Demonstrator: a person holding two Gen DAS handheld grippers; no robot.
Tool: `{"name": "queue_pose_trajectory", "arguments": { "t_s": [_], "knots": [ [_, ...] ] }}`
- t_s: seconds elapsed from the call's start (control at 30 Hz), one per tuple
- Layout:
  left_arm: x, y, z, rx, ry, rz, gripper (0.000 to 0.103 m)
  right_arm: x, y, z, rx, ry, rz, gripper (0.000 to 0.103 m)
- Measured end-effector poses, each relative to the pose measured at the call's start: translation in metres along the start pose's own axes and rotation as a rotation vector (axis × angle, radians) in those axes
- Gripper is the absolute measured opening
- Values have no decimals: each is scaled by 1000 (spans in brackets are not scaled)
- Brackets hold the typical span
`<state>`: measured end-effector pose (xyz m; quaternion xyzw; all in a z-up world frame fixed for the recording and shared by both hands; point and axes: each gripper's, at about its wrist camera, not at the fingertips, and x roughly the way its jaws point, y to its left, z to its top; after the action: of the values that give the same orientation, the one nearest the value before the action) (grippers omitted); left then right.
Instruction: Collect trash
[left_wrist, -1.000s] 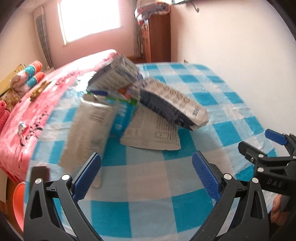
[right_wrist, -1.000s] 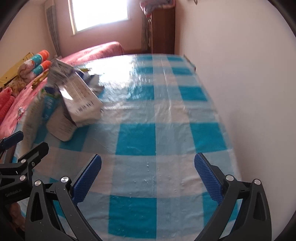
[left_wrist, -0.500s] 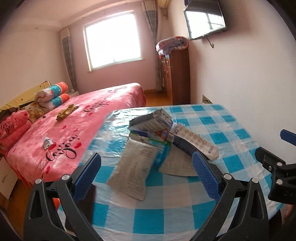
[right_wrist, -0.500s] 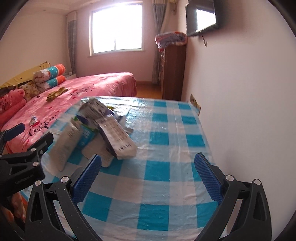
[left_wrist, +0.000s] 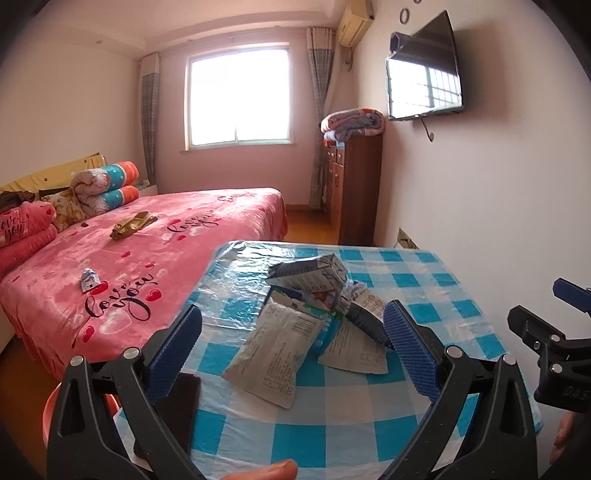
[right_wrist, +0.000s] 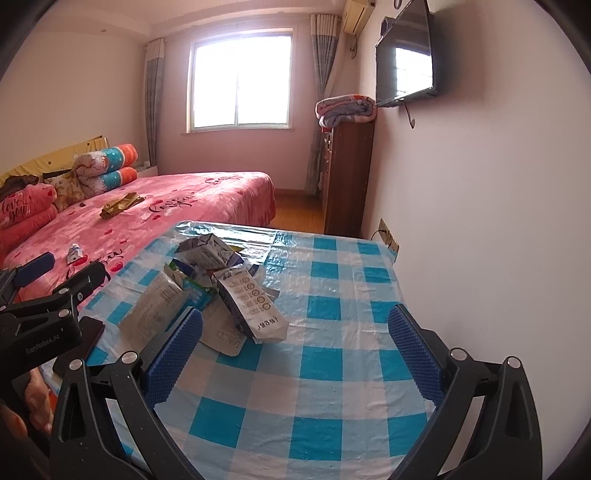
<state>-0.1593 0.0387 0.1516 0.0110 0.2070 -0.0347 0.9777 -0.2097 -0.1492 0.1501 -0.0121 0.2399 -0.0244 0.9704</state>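
From the left wrist, the left gripper (left_wrist: 293, 336) hangs above the near edge of the tabletop (left_wrist: 413, 280) with its jaws spread wide and nothing between them. The trash sits in a loose heap toward the left edge of the checked cloth, about midway along it. Nearest lies a flat pale wrapper (left_wrist: 275, 356), limp and thin by the look of it. Behind it a crushed carton (left_wrist: 314, 275) rests on top of the heap, and a dark box (left_wrist: 364, 314) leans down to the right over a sheet of paper (left_wrist: 352, 350). A dark phone (left_wrist: 177, 402) lies at the near left corner, apart from the heap. The right gripper (left_wrist: 546, 332) shows at the right margin, off the tabletop's right edge.

From the right wrist, the right gripper (right_wrist: 295, 354) is likewise spread and empty, over the near edge with bare cloth under it. The heap lies ahead and to the left. The dark box (right_wrist: 251, 306) tilts, its open end toward the camera, propped on the paper (right_wrist: 223, 338). The carton (right_wrist: 207, 253) is dented and folded, and the wrapper (right_wrist: 157, 308) slopes toward the left edge.

All of it looks light and empty. The wrapper and paper will likely slide on the glossy cloth, so pinching a raised edge should serve better than pressing flat. The box and carton seem stiff enough to grip across a narrow side, though they may crumple under a hard squeeze.
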Motion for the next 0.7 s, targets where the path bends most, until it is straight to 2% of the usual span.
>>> {"name": "queue_pose_trajectory", "arguments": {
  "t_s": [0.47, 0.7],
  "knots": [
    [-13, 8, -2, -26, -42, -11, 99, -8, 8, 0, -21, -13, -2, 99],
    [-11, 6, -2, -28, -20, -4, 99, -9, 7, 0, -16, -6, -9, 99]
  ]
}}
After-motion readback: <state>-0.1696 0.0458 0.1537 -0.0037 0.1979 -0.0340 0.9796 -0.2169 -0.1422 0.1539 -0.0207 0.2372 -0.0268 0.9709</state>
